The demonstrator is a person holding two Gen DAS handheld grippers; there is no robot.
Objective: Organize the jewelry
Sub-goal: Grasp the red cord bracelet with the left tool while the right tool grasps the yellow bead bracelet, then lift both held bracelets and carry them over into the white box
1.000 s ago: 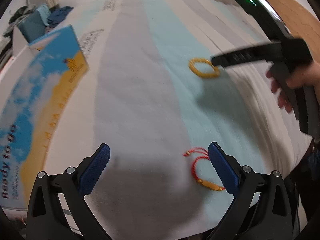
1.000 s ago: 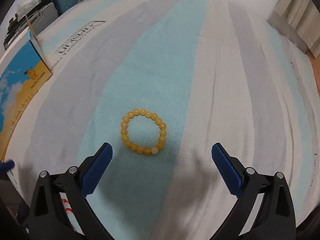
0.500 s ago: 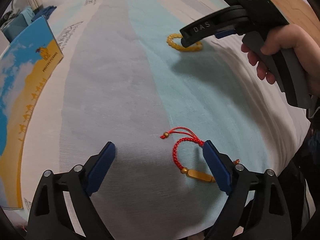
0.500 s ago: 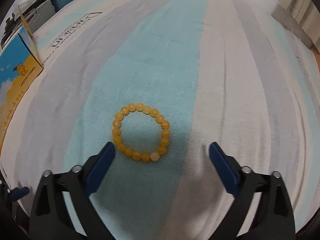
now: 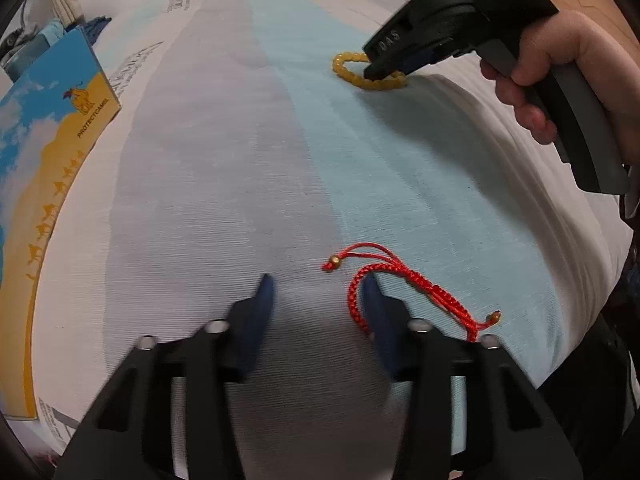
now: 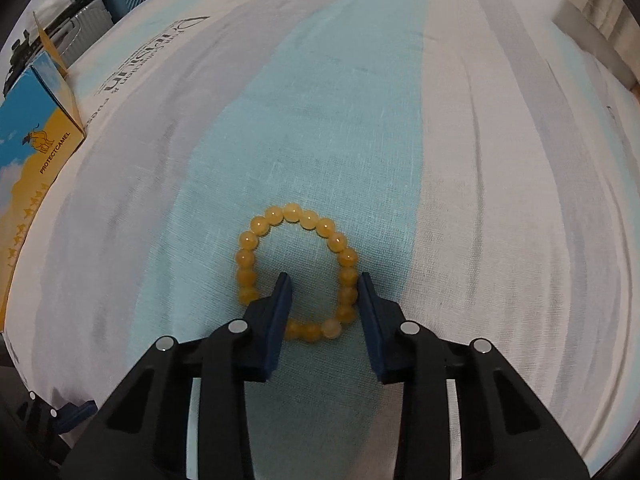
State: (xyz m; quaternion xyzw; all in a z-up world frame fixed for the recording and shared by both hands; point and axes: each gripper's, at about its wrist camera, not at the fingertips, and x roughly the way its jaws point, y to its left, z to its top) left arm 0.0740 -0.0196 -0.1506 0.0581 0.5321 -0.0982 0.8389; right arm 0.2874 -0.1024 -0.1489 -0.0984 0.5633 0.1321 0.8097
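A red braided cord bracelet (image 5: 404, 288) with gold beads lies on the striped bed sheet. My left gripper (image 5: 318, 284) is half closed; its right finger (image 5: 376, 312) touches the bracelet's left loop and nothing lies between the jaws. A yellow bead bracelet (image 6: 298, 268) lies on the blue stripe and also shows in the left wrist view (image 5: 366, 74). My right gripper (image 6: 324, 280) is half closed over it, left finger inside the ring, right finger outside, straddling the ring's right side. The right gripper also shows in the left wrist view (image 5: 380, 70).
A blue and yellow cardboard box (image 5: 44, 140) stands at the left of the bed, also in the right wrist view (image 6: 28, 160). Suitcases (image 6: 92, 8) stand beyond the bed at far left. The bed's near edge (image 5: 580, 320) drops off at right.
Both grippers have narrowed from wide open to about half closed. The left one moved so its right finger meets the red bracelet. The right one lowered over the yellow bracelet's right side.
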